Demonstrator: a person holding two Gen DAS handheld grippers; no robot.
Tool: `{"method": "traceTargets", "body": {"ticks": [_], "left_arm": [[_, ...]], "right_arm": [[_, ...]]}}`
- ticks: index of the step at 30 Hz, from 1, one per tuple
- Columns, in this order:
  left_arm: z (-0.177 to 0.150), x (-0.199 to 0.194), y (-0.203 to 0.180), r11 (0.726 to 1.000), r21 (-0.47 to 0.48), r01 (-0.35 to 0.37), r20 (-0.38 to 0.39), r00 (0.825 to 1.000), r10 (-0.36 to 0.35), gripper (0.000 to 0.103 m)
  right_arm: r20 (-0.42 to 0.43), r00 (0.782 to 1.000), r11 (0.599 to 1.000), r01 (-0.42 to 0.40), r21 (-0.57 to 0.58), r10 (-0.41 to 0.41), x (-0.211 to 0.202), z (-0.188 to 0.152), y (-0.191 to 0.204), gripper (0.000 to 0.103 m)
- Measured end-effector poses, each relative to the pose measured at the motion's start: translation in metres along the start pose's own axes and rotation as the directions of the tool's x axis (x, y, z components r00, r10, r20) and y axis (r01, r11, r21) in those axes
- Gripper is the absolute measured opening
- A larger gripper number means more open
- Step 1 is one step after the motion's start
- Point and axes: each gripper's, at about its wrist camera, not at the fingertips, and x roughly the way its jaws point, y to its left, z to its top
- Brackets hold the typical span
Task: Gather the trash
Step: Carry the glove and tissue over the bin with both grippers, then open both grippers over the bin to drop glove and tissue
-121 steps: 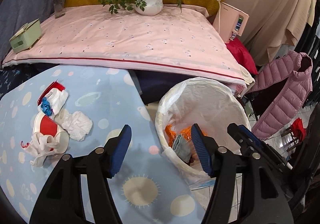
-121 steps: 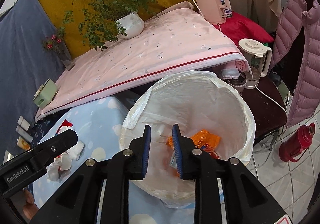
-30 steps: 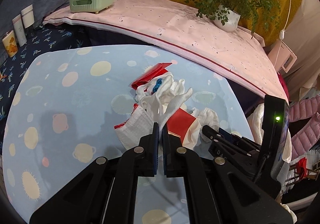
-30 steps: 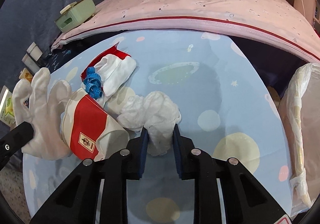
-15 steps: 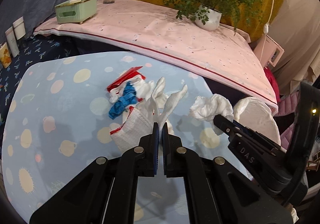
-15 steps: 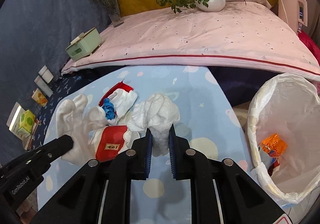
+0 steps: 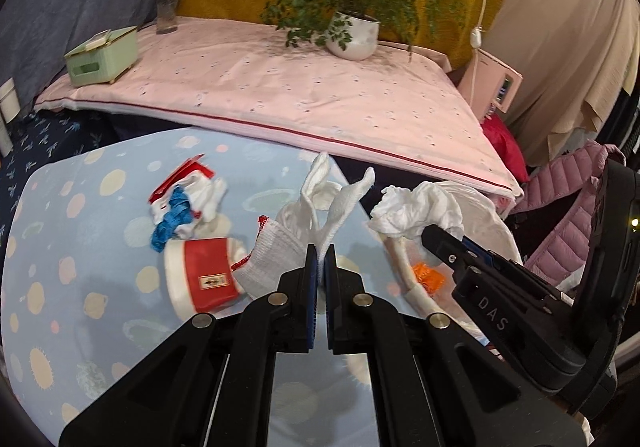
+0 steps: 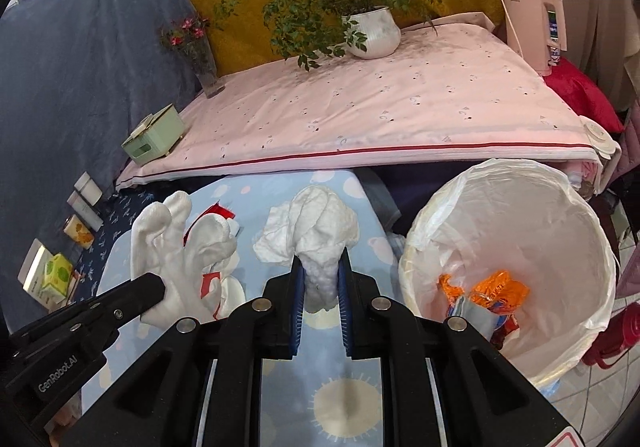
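Note:
My left gripper is shut on a white knit glove with a red cuff, held above the blue spotted table; the glove also shows in the right wrist view. My right gripper is shut on a crumpled white tissue wad, also visible in the left wrist view, close to the bin's left rim. The bin with a white liner holds orange wrappers. A red-and-white cup and a white wad with a blue scrap lie on the table.
A pink-covered raised surface behind the table bears a potted plant, a flower vase and a green box. A pink appliance, a red cushion and a pink jacket stand at the right. A red flask stands on the floor.
Both grippers have lifted their loads off the table and swung right toward the bin. The red-and-white cup now lies free on the table.

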Motion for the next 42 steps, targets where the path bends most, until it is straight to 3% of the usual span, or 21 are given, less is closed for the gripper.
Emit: {"method": "traceTargets", "body": {"ticks": [14, 28, 30, 31, 33, 42], "left_arm": [[0.002, 0.021, -0.081, 0.988, 0.120, 0.100, -0.050, 0.994, -0.095, 0.003], [0.002, 0.054, -0.145, 0.961, 0.180, 0.209, -0.116, 0.975, -0.190, 0.004], [0.002, 0.056, -0.149, 0.960, 0.184, 0.212, -0.112, 0.975, -0.194, 0.012], [0.002, 0.057, -0.150, 0.961, 0.183, 0.206, -0.113, 0.976, -0.188, 0.028], [0.002, 0.059, -0.149, 0.966, 0.175, 0.188, -0.102, 0.980, -0.172, 0.042], [0.001, 0.062, -0.136, 0.977, 0.167, 0.135, -0.096, 0.988, -0.121, 0.042]], "right_arm": [[0.036, 0.996, 0.988, 0.071, 0.134, -0.077, -0.026, -0.004, -0.082, 0.014], [0.033, 0.990, 0.964, 0.125, 0.233, -0.137, -0.034, -0.014, -0.145, 0.014], [0.031, 0.990, 0.962, 0.129, 0.241, -0.141, -0.034, -0.015, -0.150, 0.014], [0.030, 0.989, 0.961, 0.131, 0.244, -0.143, -0.033, -0.015, -0.152, 0.014], [0.026, 0.989, 0.960, 0.133, 0.248, -0.144, -0.032, -0.016, -0.155, 0.014], [0.016, 0.990, 0.962, 0.134, 0.239, -0.142, -0.026, -0.016, -0.151, 0.014]]}}
